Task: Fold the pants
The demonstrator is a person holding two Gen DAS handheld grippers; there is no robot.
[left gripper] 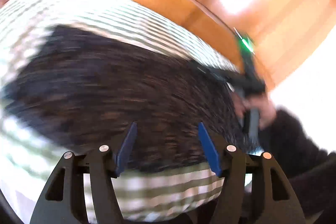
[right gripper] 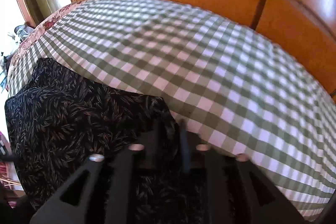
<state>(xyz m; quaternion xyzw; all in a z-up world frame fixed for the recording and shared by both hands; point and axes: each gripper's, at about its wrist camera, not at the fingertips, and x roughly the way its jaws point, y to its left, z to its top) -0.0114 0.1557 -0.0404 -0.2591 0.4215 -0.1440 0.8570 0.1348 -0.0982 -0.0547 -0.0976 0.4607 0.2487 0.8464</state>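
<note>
Dark patterned pants point(right gripper: 69, 110) lay on the checked bedspread point(right gripper: 210, 68).
The left claw point(left gripper: 167, 140) stood spread above the pants, nothing between its 2 fingers. The right claw point(right gripper: 170, 140) sat at the pants' corner, blurred; whether it pinched cloth could not be told.

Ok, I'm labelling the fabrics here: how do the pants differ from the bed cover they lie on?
The pants are near black with a fine brownish leaf print, while the bed cover is a green and white check. The pants are the smaller piece, lying at one side, whereas the bed cover spreads across the whole bed. The pants lie in overlapping layers, and the bed cover lies fairly smooth. Both are soft, patterned cloth.
</note>
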